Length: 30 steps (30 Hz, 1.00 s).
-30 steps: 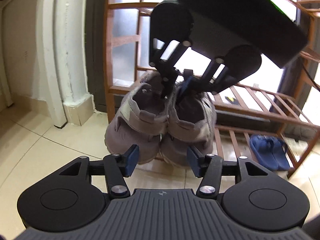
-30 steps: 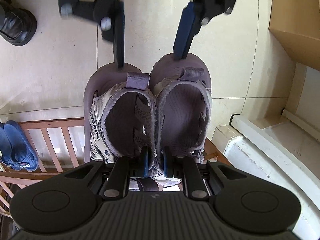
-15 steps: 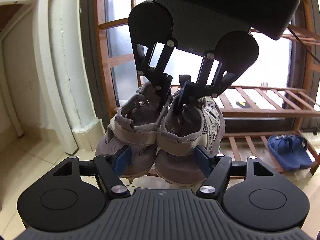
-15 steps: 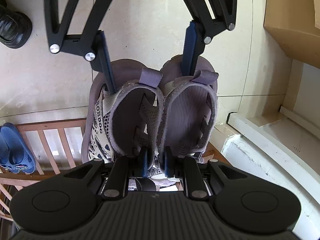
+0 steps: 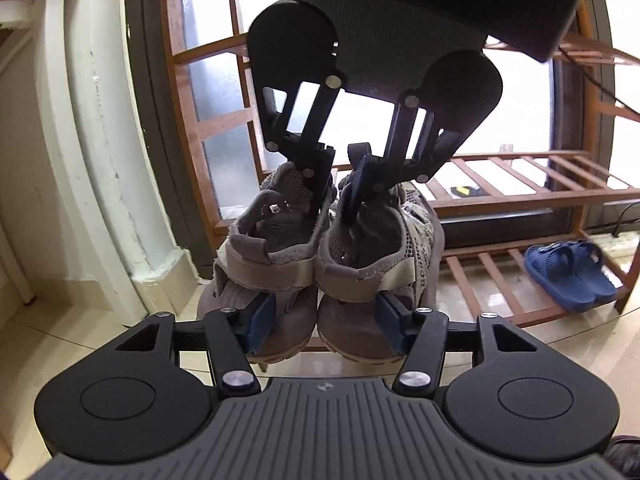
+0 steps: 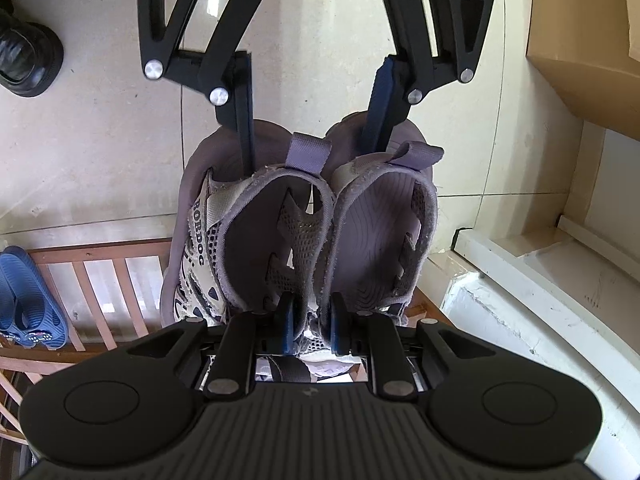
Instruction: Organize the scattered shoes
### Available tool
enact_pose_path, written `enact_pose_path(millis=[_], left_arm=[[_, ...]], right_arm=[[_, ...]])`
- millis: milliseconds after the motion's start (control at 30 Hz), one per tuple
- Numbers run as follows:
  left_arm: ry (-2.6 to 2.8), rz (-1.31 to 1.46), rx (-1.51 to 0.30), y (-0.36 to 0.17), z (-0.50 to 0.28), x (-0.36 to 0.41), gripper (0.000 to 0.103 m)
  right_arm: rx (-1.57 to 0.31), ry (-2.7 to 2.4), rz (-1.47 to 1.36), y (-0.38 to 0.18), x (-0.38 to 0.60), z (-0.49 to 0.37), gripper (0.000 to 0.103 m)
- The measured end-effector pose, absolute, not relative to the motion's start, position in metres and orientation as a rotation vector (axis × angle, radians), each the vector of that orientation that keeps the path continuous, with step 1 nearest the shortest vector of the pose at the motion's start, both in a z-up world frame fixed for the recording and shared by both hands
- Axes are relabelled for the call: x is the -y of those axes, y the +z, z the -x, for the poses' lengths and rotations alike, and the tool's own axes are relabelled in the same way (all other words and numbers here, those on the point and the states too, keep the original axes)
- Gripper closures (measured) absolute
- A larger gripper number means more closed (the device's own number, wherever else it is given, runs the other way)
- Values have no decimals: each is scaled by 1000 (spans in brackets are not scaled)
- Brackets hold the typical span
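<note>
We hold the pair of grey sandals [image 6: 304, 232] off the tiled floor [image 6: 100, 144] with our right tool [image 6: 310, 326]; its pads are nearly together, pinching the two inner walls of the sandals where they meet at the toe end, at six o'clock in the right wrist view; the heels point away, toward twelve o'clock. In the left wrist view the same sandals [image 5: 324, 256] hang at the centre, heels toward us, with the right tool [image 5: 342, 196] coming down on them from twelve o'clock. Our left tool [image 5: 324, 320] sits at six o'clock there, about half open and closing; its blue pads [image 5: 260, 318] stand on either side of the two heels, and we cannot tell whether they touch yet. A wooden shoe rack [image 5: 520, 196] stands behind the sandals; a pair of blue slippers [image 5: 568, 272] rests on its lowest shelf at three o'clock. A black shoe [image 6: 28, 56] lies on the floor at ten o'clock in the right wrist view.
</note>
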State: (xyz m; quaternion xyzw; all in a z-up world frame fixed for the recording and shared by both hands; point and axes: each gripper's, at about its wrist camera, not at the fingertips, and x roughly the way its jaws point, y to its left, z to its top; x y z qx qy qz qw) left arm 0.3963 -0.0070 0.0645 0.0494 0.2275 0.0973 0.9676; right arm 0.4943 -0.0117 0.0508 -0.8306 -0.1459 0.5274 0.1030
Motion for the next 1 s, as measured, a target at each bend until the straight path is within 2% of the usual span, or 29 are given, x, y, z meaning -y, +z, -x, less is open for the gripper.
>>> enact_pose_path(millis=[433,667,733,833,1000], left_arm=[[202,-199,-477,59,-413,7,44],[200,-131,-415,53,-431,1,45],[196,-108,-381,50,-434,0,56],[190,-97,-342,44,-437,5,64],[219,-64,-269,35,-432,13,71]], right_arm=[[398,1555,2428,48,22,-496,82],[417,1556,2437,57,11,-498,81],[434,1548,2440,57,10,-497,81],[449,1540,2451,56,10,-496,80],[478,1531,2462,56,14,-495,79]])
